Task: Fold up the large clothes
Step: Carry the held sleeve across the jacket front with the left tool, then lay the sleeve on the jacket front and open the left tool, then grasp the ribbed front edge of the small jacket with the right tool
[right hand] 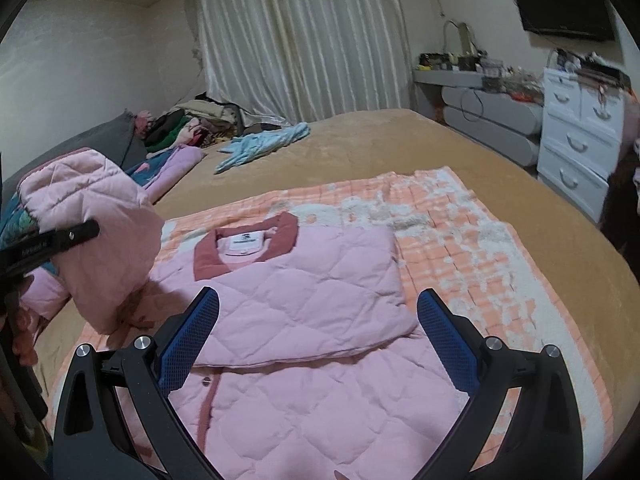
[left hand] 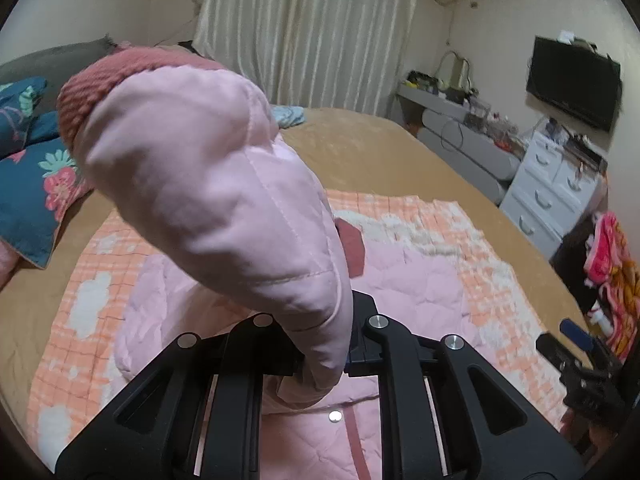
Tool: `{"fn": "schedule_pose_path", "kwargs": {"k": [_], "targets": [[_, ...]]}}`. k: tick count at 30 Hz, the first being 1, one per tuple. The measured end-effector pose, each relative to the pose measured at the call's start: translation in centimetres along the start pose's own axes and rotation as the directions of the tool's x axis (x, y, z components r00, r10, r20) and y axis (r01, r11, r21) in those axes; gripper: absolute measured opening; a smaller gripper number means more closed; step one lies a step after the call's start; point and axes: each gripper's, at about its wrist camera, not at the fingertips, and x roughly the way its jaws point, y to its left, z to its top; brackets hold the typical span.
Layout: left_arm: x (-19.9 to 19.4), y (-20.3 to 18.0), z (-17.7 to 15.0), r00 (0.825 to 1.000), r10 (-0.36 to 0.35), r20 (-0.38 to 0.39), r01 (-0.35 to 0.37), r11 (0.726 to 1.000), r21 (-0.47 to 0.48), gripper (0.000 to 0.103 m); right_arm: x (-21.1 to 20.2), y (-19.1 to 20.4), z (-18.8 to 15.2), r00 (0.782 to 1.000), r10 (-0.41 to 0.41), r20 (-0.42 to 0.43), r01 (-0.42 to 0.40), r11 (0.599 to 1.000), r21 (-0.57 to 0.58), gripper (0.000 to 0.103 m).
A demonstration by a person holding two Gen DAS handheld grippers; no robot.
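Observation:
A pink quilted jacket (right hand: pixel 304 288) with a dark pink collar lies on an orange checked blanket (right hand: pixel 460 240) on the bed. Its right side is folded over the body. My left gripper (left hand: pixel 324 364) is shut on the jacket's left sleeve (left hand: pixel 224 184) and holds it raised above the jacket; the ribbed dark pink cuff (left hand: pixel 100 80) points up and away. The lifted sleeve also shows at the left of the right wrist view (right hand: pixel 96 232). My right gripper (right hand: pixel 316 332) is open and empty, hovering over the jacket's middle, and shows at the right edge of the left wrist view (left hand: pixel 576 360).
The bed (right hand: pixel 400 144) has a tan cover. A blue floral pillow (left hand: pixel 36 184) lies at the left, a light blue garment (right hand: pixel 264 144) and a pile of clothes (right hand: pixel 188 124) at the far side. White drawers (right hand: pixel 580 136) and a grey dresser (right hand: pixel 492 116) stand at the right.

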Motion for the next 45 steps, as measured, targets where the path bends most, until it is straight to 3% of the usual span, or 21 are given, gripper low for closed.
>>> {"fn": "schedule_pose_path", "kwargs": {"k": [14, 25, 28, 30, 32, 34, 35, 39, 41, 43, 45], "targets": [[4.7, -4.6, -3.2, 0.995, -0.013, -0.097, 0.025, 0.991, 0.129, 0.007, 2.2, -4.6, -1.4, 0.999, -0.038, -0.035, 0.041, 0.997, 0.071, 0.099], [9.1, -6.7, -7.0, 0.980, 0.001, -0.198, 0.043, 0.976, 0.213, 0.011, 3.1, -6.0, -1.8, 0.998, -0.032, -0.053, 0.038, 0.993, 0.109, 0.099], [9.7, -7.4, -7.8, 0.976, -0.001, -0.217, 0.055, 0.969, 0.239, 0.020, 3.4, -6.5, -2.0, 0.997, -0.035, -0.063, 0.042, 0.992, 0.116, 0.099], [10.0, -8.0, -8.4, 0.970, -0.010, -0.241, 0.075, 0.963, 0.260, 0.032, 3.6, -6.9, -2.1, 0.997, -0.033, -0.071, 0.043, 0.990, 0.134, 0.099], [10.0, -8.8, -9.0, 0.964, -0.033, -0.265, 0.111, 0.952, 0.285, 0.057, 3.8, -7.2, -2.1, 0.997, -0.026, -0.072, 0.036, 0.988, 0.153, 0.099], [9.7, -9.4, -9.8, 0.957, -0.050, -0.287, 0.141, 0.941, 0.307, 0.063, 3.9, -7.4, -2.1, 0.997, -0.028, -0.074, 0.039, 0.987, 0.158, 0.099], [9.4, -9.8, -10.2, 0.951, -0.053, -0.304, 0.157, 0.932, 0.328, 0.070, 4.0, -7.4, -2.2, 0.997, -0.027, -0.078, 0.039, 0.987, 0.155, 0.099], [8.2, -9.9, -11.2, 0.933, -0.078, -0.352, 0.209, 0.913, 0.350, 0.082, 4.2, -7.5, -2.3, 0.996, -0.028, -0.086, 0.041, 0.986, 0.159, 0.099], [7.1, -9.1, -11.1, 0.923, -0.120, -0.366, 0.251, 0.908, 0.336, 0.094, 4.3, -7.4, -2.4, 0.996, -0.024, -0.092, 0.038, 0.987, 0.158, 0.099], [6.3, -8.0, -10.8, 0.919, -0.140, -0.368, 0.264, 0.912, 0.314, 0.094, 4.5, -7.2, -2.5, 0.995, -0.021, -0.098, 0.036, 0.988, 0.153, 0.099], [5.6, -6.2, -10.1, 0.929, -0.130, -0.346, 0.239, 0.926, 0.292, 0.094, 4.9, -6.6, -2.8, 0.993, -0.008, -0.114, 0.025, 0.989, 0.147, 0.099]]}}
